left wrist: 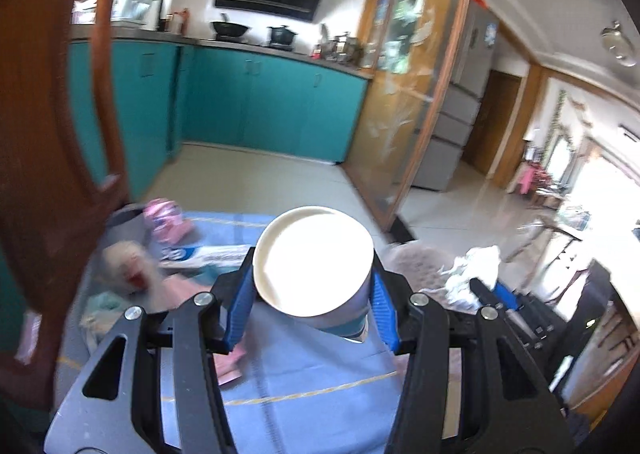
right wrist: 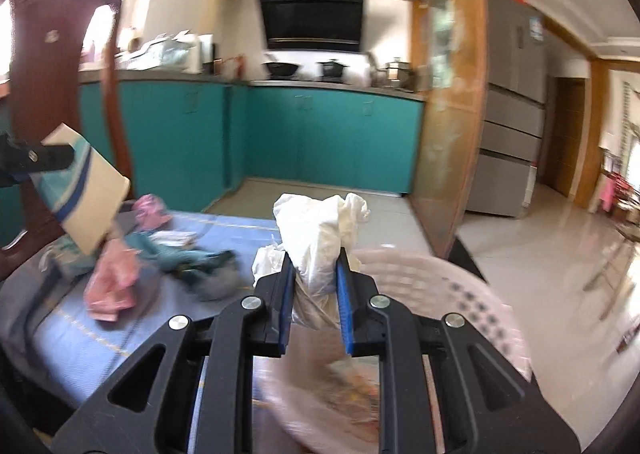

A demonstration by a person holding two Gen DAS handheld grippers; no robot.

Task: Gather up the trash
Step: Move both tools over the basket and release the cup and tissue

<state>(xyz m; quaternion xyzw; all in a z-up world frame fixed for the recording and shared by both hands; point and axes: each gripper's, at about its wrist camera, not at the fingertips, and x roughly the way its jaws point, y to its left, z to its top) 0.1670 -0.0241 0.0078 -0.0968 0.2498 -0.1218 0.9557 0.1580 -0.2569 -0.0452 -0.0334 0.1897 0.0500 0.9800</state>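
Blue-clothed table [left wrist: 320, 382], left claw [left wrist: 312, 294] gripping paper cup [left wrist: 314, 260], right claw [right wrist: 314, 290] clamping crumpled tissue [right wrist: 320, 226]

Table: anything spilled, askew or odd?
No spill visible. Pink wrappers and teal scraps lie scattered on the blue tablecloth. Left tool holds the paper cup tilted; right tool pinches a tissue wad above the pink basket.

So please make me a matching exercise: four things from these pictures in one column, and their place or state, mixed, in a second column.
1. paper cup
2. white tissue wad
3. pink basket
4. pink wrapper

a. lying on the blue cloth
b. below the right tool
c. clamped in the left tool
d. clamped in the right tool

Pairs: 1-c, 2-d, 3-b, 4-a
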